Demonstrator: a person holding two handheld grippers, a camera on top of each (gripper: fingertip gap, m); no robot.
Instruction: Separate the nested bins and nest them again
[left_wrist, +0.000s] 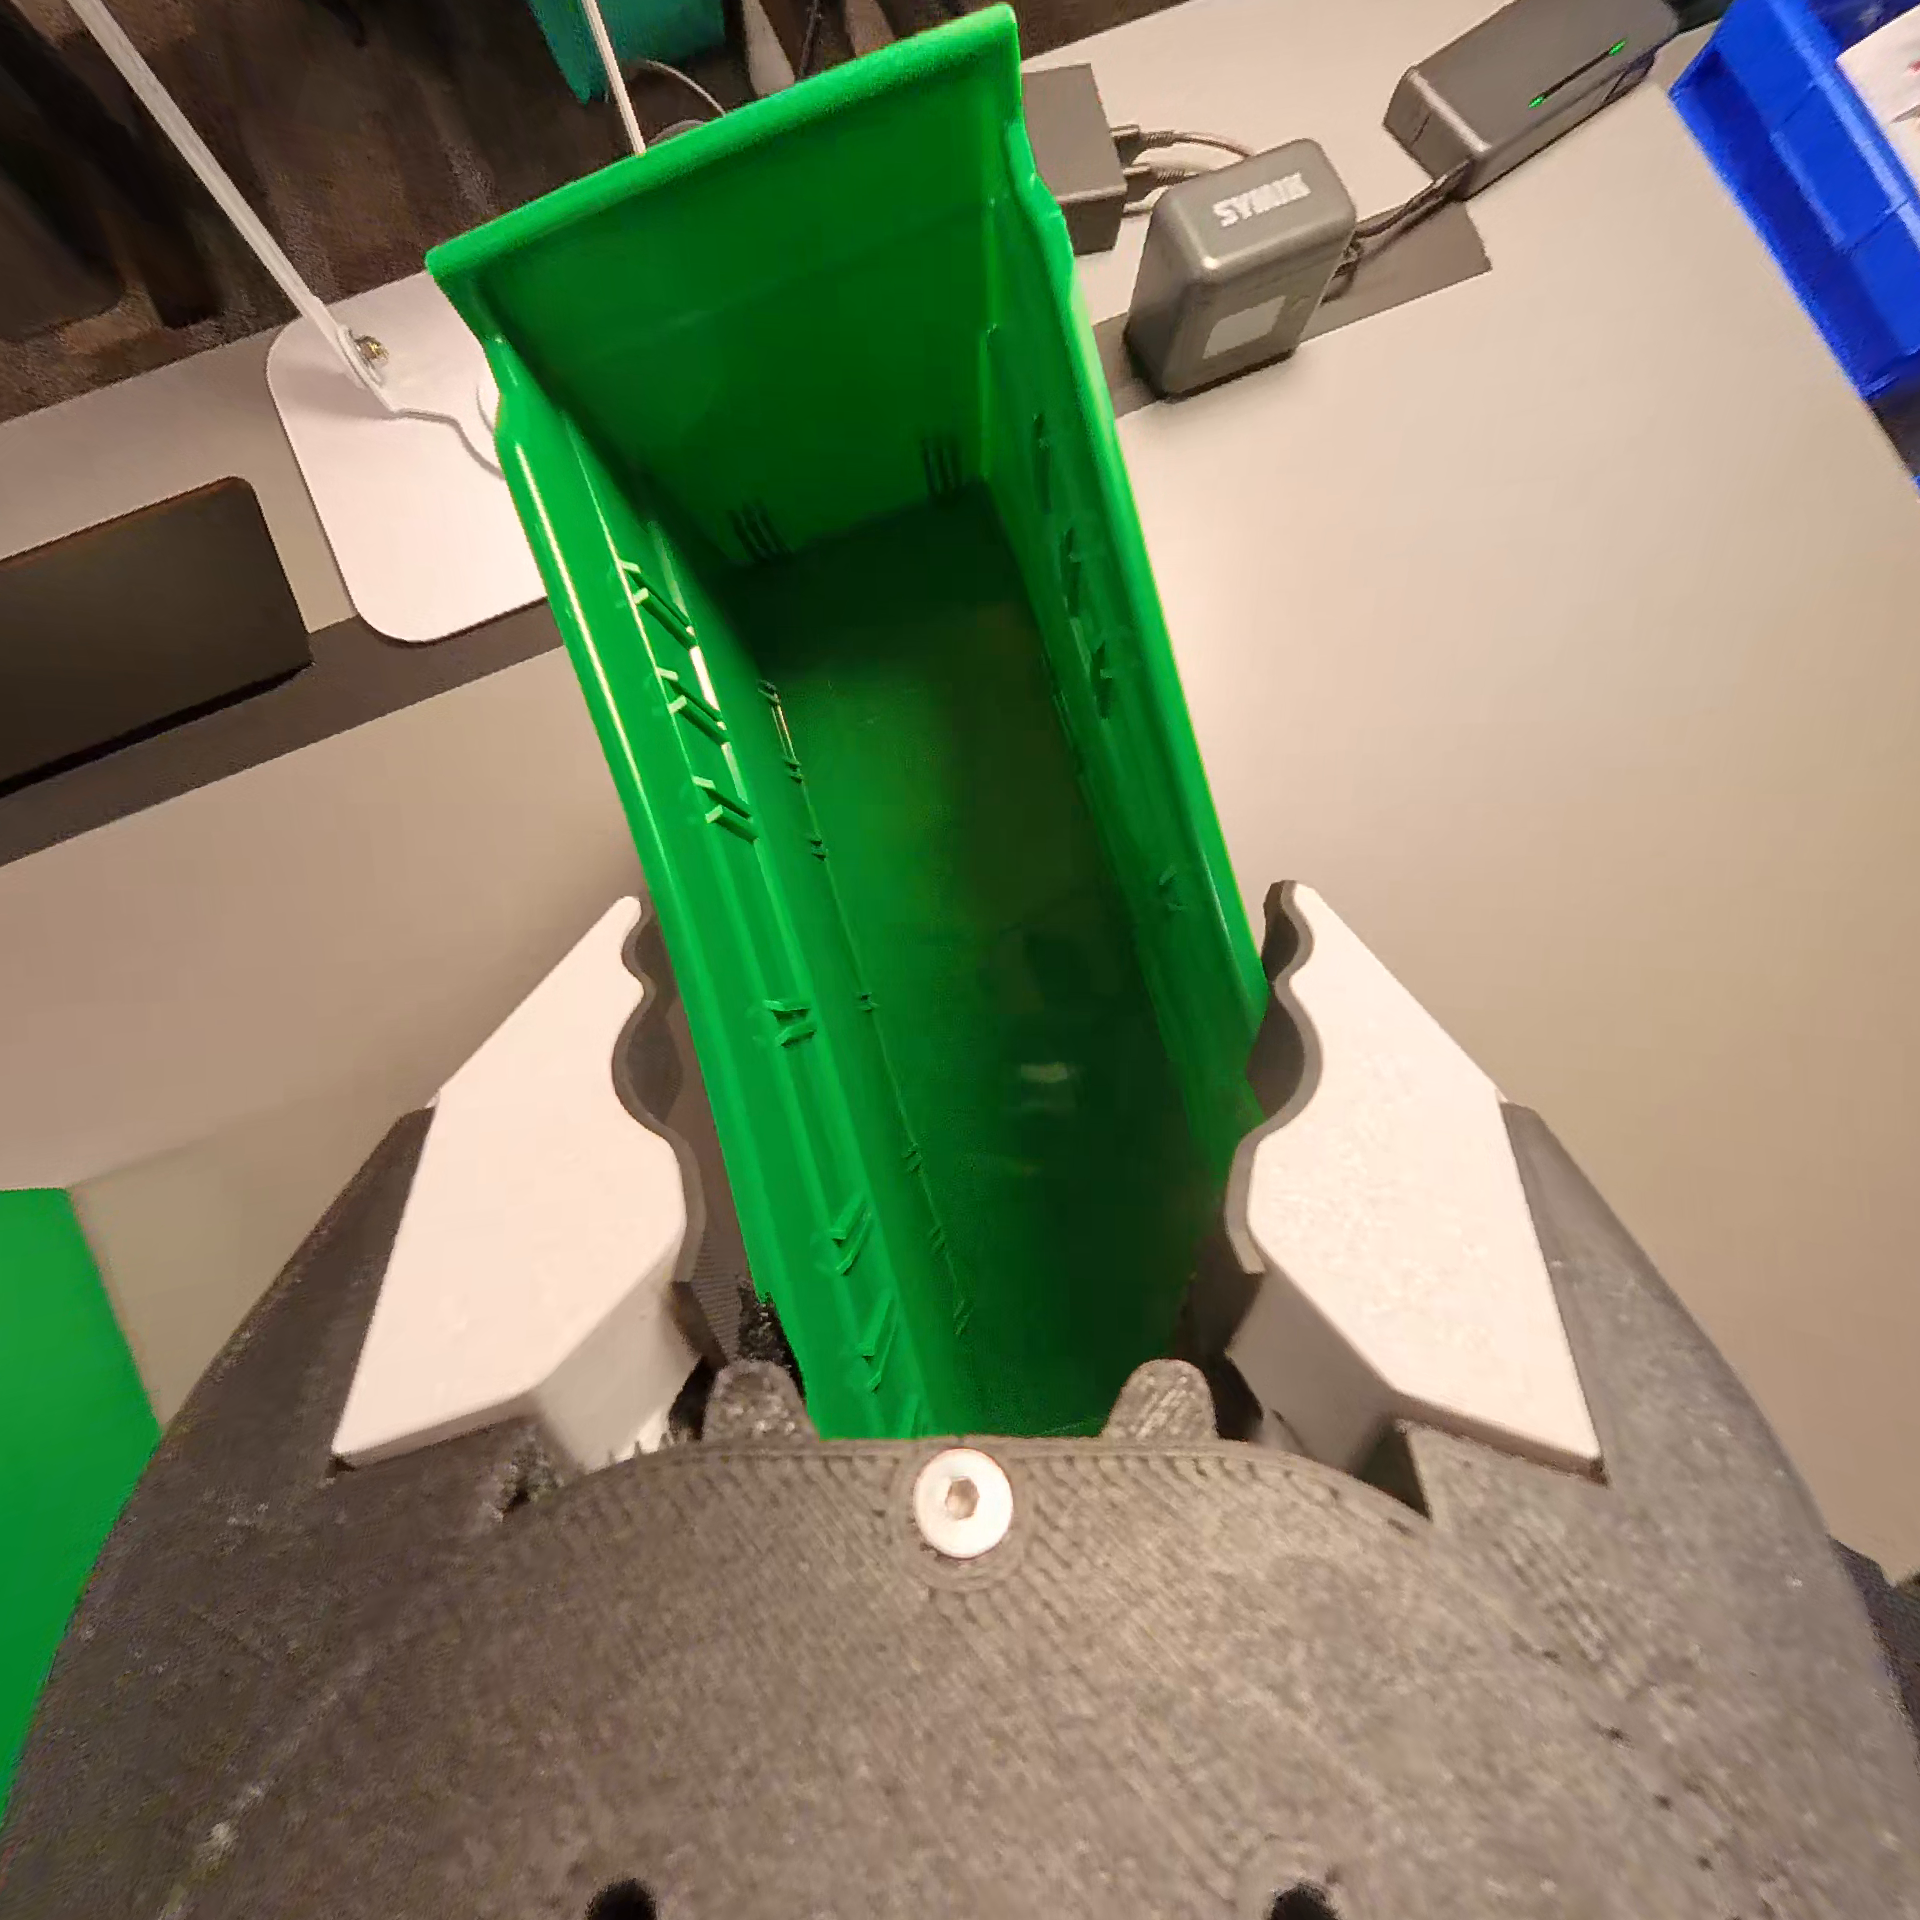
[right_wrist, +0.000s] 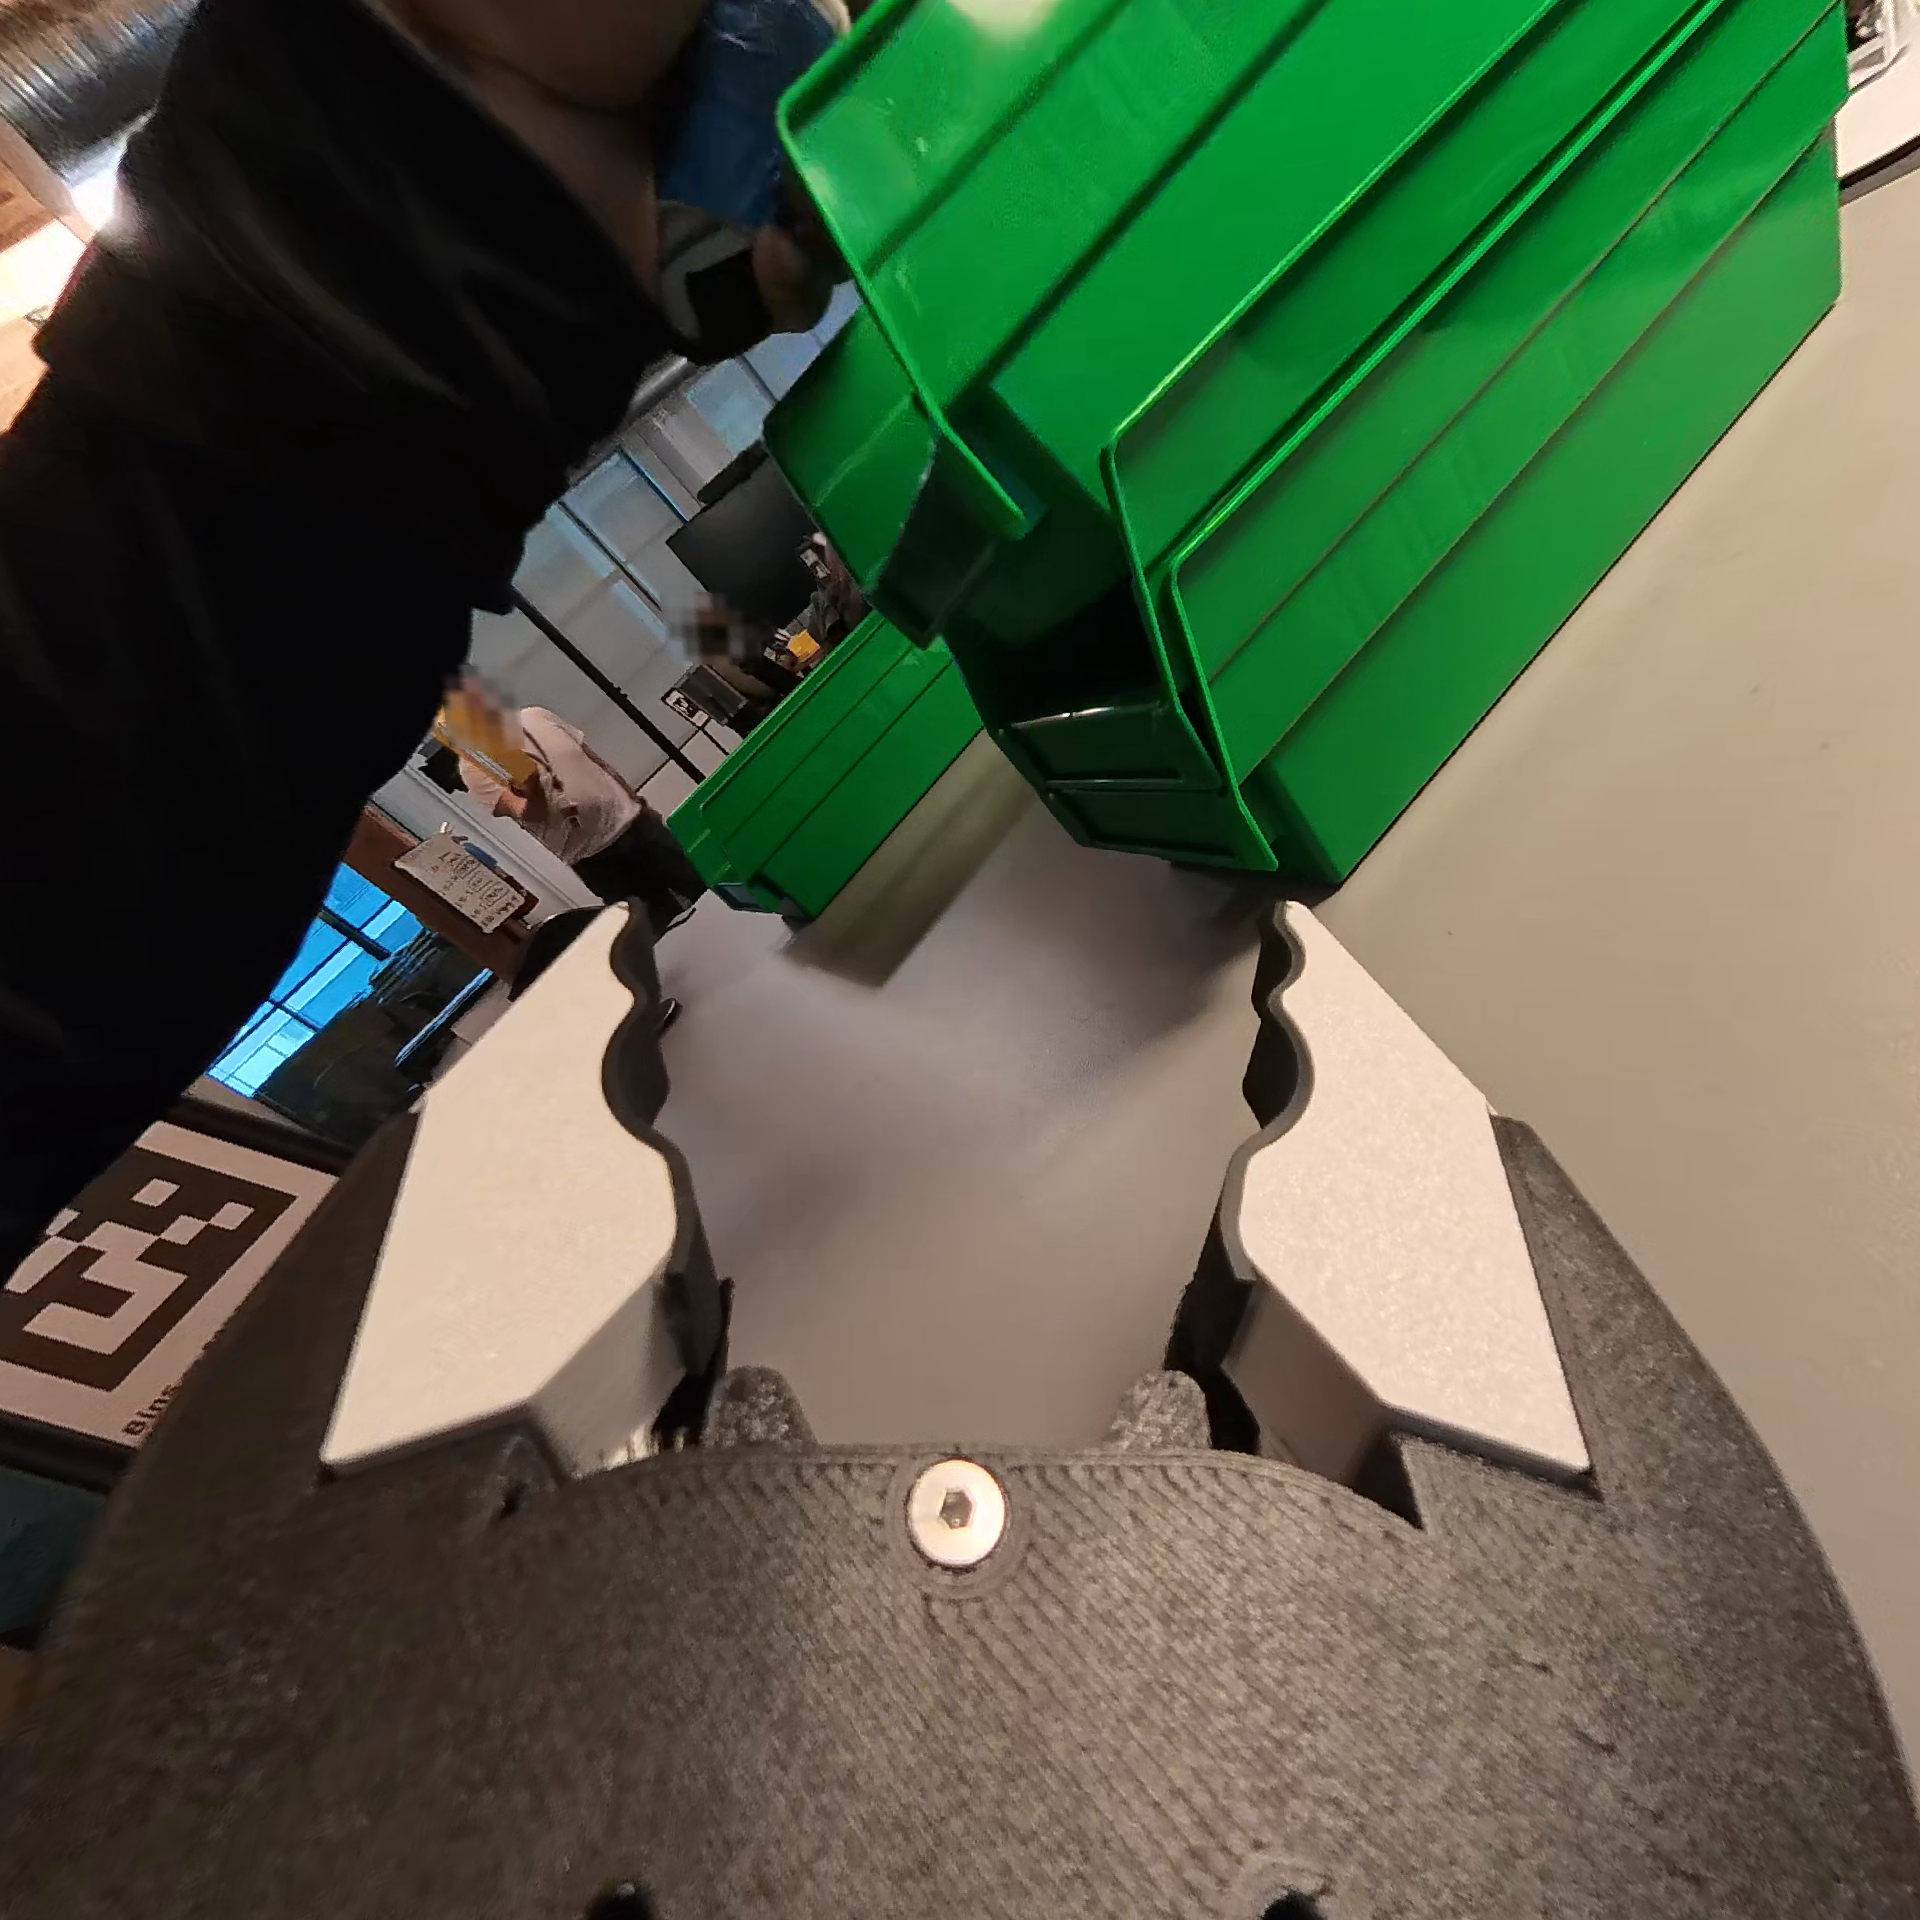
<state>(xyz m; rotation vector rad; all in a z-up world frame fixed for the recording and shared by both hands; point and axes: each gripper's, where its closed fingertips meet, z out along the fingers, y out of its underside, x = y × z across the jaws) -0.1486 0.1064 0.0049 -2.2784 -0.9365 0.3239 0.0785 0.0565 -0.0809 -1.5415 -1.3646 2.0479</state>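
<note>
Between the left gripper's (left_wrist: 951, 997) white fingers (left_wrist: 1371, 1174) sits one green bin (left_wrist: 883, 644), open top toward the camera, its length running away along the fingers. The right pad presses the bin's side wall. On the left a sliver of shadow shows near the fingertip, and contact lower down cannot be confirmed. Judgement: a widthwise clamp, chosen because it leaves the open top and the far rim clear, so the bin can be steered over a stack. The bin is lifted off the grey table (left_wrist: 1507, 727), tilted slightly left.

From the right wrist view, the right gripper (right_wrist: 951, 997) has its fingers wide apart with only bare table between them, nothing held. Judgement: it waits low and close, ready to steady the stack.

Just beyond its fingertips stands a stack of nested green bins (right_wrist: 1507, 540), its lower bins on the table, the uppermost one raised and tilted. What carries it is not visible. Whether this is the bin the left gripper holds cannot be told. Farther left a separate green bin (right_wrist: 821, 769) rests alone on the table. Judgement: separation is partly done or re-nesting is under way.

At the far table edge lie a grey charger block (left_wrist: 1236, 270) with cables, a white lamp base (left_wrist: 405, 457) and blue bins (left_wrist: 1808, 187), none of them involved.
</note>
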